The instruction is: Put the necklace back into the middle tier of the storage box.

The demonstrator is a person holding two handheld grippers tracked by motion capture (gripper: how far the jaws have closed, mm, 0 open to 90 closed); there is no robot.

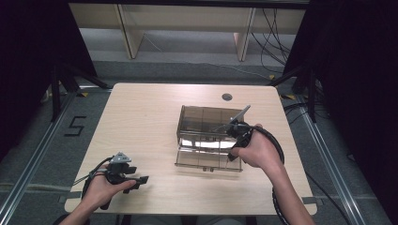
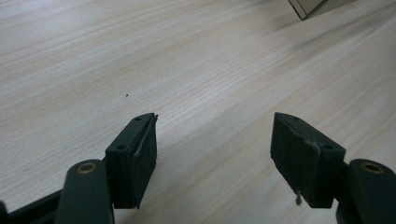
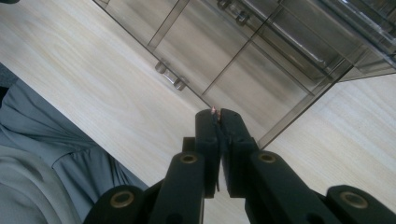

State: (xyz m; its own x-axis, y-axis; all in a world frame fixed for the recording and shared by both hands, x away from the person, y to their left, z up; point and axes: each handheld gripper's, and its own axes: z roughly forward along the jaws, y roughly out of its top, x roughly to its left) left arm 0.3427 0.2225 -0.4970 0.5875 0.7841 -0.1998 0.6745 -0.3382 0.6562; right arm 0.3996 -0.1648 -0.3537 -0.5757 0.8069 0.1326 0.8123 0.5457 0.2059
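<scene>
A smoky see-through drawer box (image 1: 209, 136) stands on the wooden table (image 1: 141, 122), right of centre, one drawer pulled out toward me. My right gripper (image 1: 231, 157) hangs at the box's front right corner, jaws pointing down. In the right gripper view its jaws (image 3: 219, 114) are pressed together over the drawer fronts (image 3: 243, 60). A tiny pinkish bit peeks from between the pad tips; I cannot tell what it is. My left gripper (image 1: 141, 180) rests low at the table's front left. It stands wide open (image 2: 215, 149) with bare wood between the pads.
Small drawer handles (image 3: 170, 77) show on the box front. A corner of the box (image 2: 308, 7) sits far off in the left gripper view. A round cable hole (image 1: 227, 97) lies near the table's far edge. A person's grey clothing (image 3: 42, 158) is beside the table edge.
</scene>
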